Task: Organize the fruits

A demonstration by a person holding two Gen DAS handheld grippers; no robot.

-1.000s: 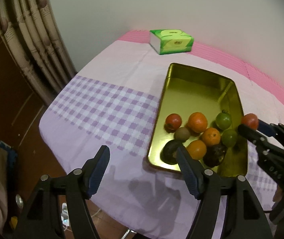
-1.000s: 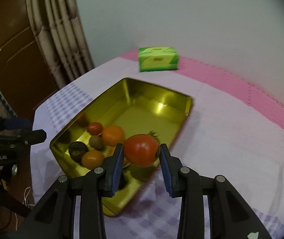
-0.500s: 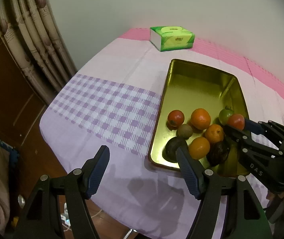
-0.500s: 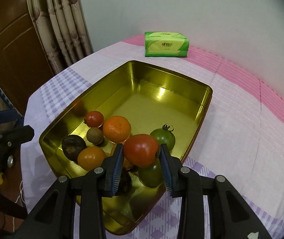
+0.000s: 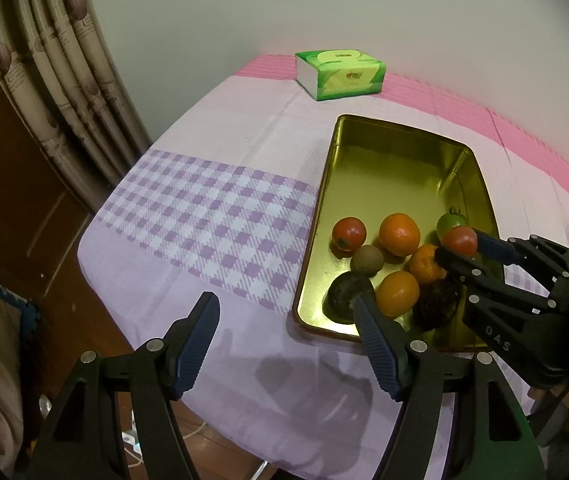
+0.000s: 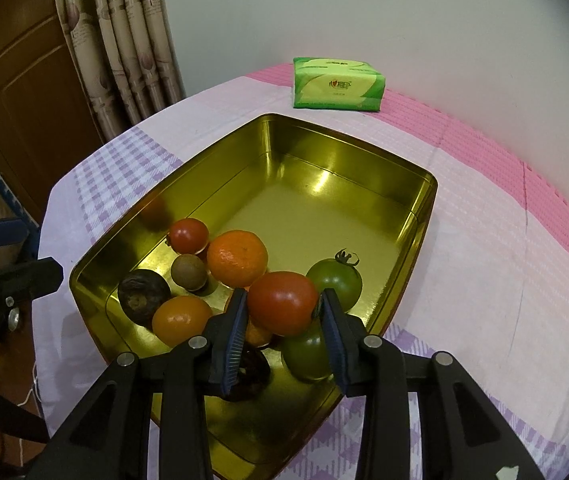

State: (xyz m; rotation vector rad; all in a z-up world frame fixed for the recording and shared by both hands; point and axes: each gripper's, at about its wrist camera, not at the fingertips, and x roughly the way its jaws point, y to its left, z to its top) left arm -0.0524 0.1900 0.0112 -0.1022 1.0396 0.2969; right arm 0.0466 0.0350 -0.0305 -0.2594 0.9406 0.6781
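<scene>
Right gripper [image 6: 282, 312] carried red tomato [image 6: 282, 303] over gold tray [image 6: 364, 152], clamped; left gripper [image 5: 284, 344] gapes empty. Placing step; next lower, release.

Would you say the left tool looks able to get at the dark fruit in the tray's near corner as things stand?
Probably yes: the left tool stands open and empty just short of the dark fruit, with only the low tray rim between; the right tool works farther along.
</scene>
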